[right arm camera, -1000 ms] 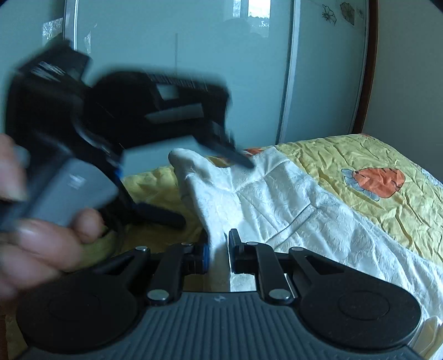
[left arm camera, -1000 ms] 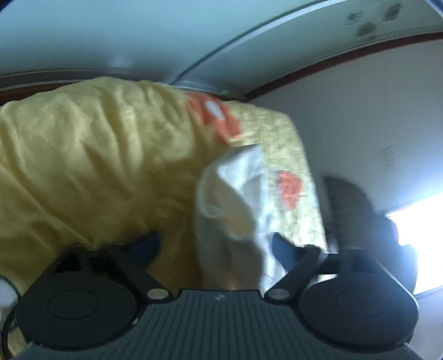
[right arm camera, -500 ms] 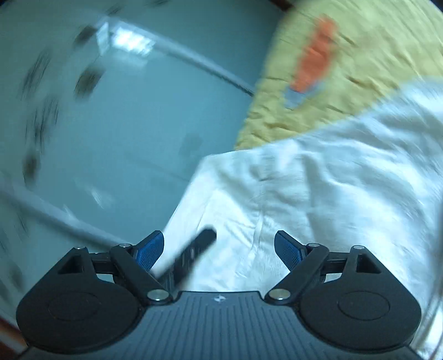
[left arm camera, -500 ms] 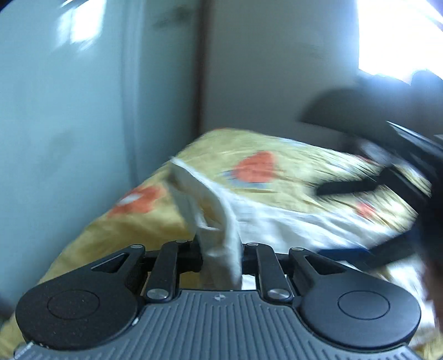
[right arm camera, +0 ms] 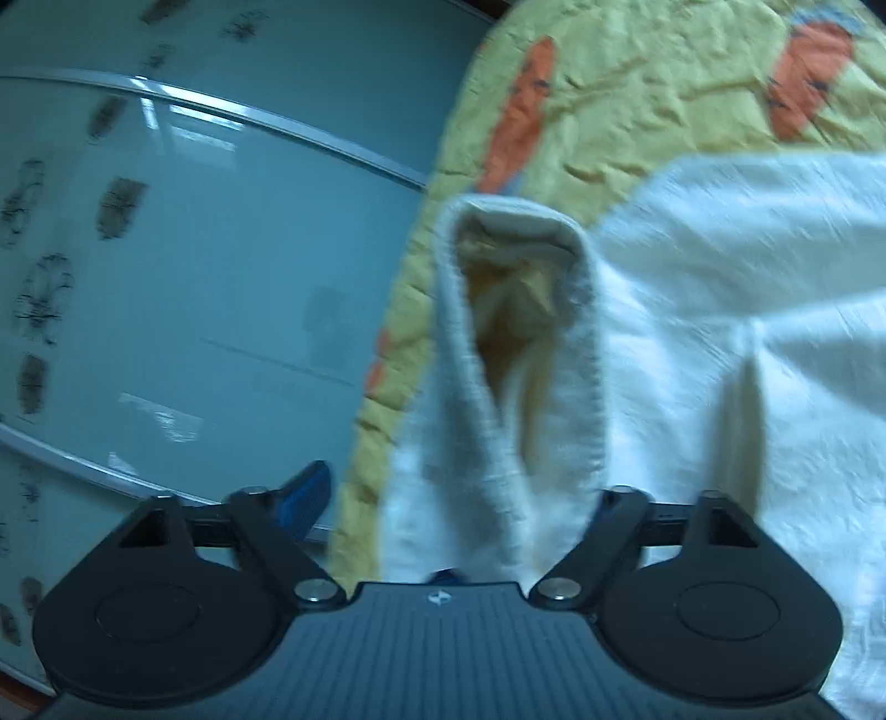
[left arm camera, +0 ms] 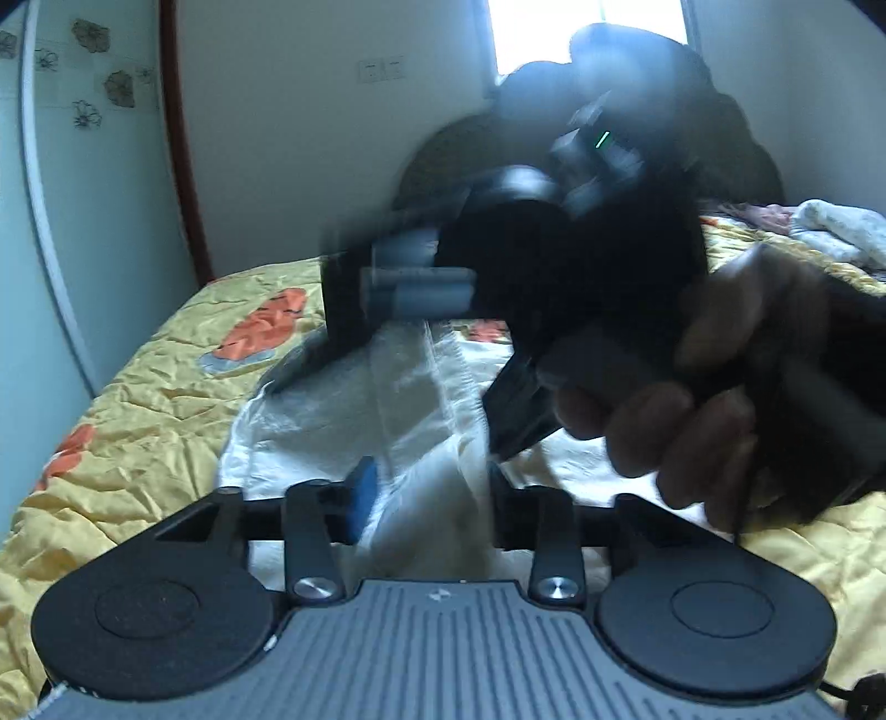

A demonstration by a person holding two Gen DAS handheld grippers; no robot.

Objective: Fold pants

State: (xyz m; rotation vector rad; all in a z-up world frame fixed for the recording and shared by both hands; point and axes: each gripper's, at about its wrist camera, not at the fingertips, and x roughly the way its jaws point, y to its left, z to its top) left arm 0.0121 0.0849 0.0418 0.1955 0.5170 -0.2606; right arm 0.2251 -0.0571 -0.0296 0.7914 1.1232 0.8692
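White pants [left arm camera: 310, 421] lie spread on a yellow quilt. A raised fold of them stands between the fingers of my left gripper [left arm camera: 429, 493]. Its jaws are opening, and the blue left pad [left arm camera: 362, 493] is clear of the cloth. In the right wrist view an open cuff of the pants [right arm camera: 587, 343] runs up between the fingers of my right gripper [right arm camera: 454, 493]. Those jaws are closing; the blue left pad [right arm camera: 304, 493] stands off the fabric and the right pad is hidden behind it. A hand [left arm camera: 692, 432] holds the blurred right gripper body just ahead of my left one.
The quilt [left arm camera: 138, 415] with orange carrot prints covers the bed, whose edge runs along a pale sliding wardrobe door [right arm camera: 194, 249]. A heap of clothes [left arm camera: 830, 227] lies at the far right of the bed. A bright window [left arm camera: 554, 33] is behind.
Both views have rolled sharply. The left jaws, clamped on the white fold half a second ago, now stand apart. The right jaws went from shut to wide, then narrowed around the cuff.
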